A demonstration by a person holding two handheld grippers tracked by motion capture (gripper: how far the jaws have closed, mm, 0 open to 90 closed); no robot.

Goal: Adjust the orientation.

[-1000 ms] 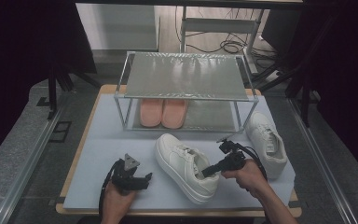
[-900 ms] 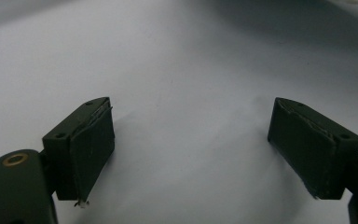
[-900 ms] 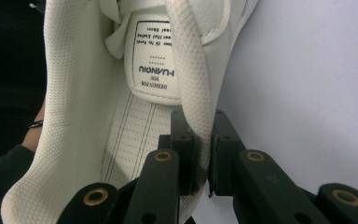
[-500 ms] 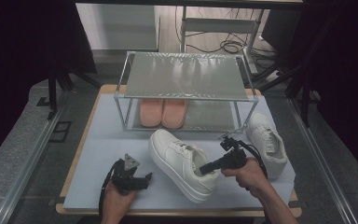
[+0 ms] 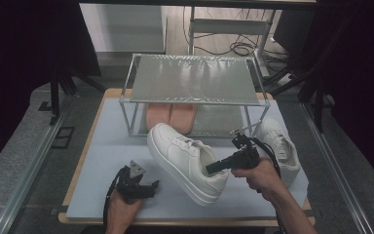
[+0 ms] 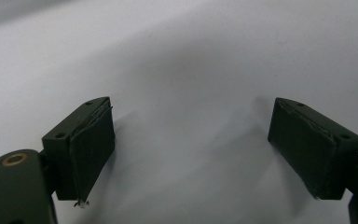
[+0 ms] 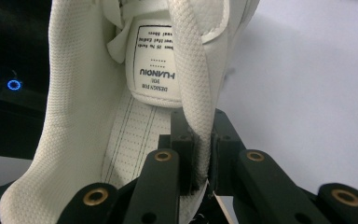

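Now we are holding white sneaker (image 5: 187,163) tilted above desk's near-middle, toe toward rack (image 5: 192,80). Right gripper (image 5: 213,168) clamping padded collar wall, jaws nearly closed on it. Left gripper (image 5: 146,187) idling wide open, empty, near front edge. Judging shoe light, upper soft, sole stiff; collar grip twisting easily, heel counter safer.

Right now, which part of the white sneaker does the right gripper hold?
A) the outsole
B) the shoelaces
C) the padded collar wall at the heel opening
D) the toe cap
C: in the right gripper view the right gripper has its jaws shut on the padded collar wall of the white sneaker, with one jaw inside the shoe and one outside.
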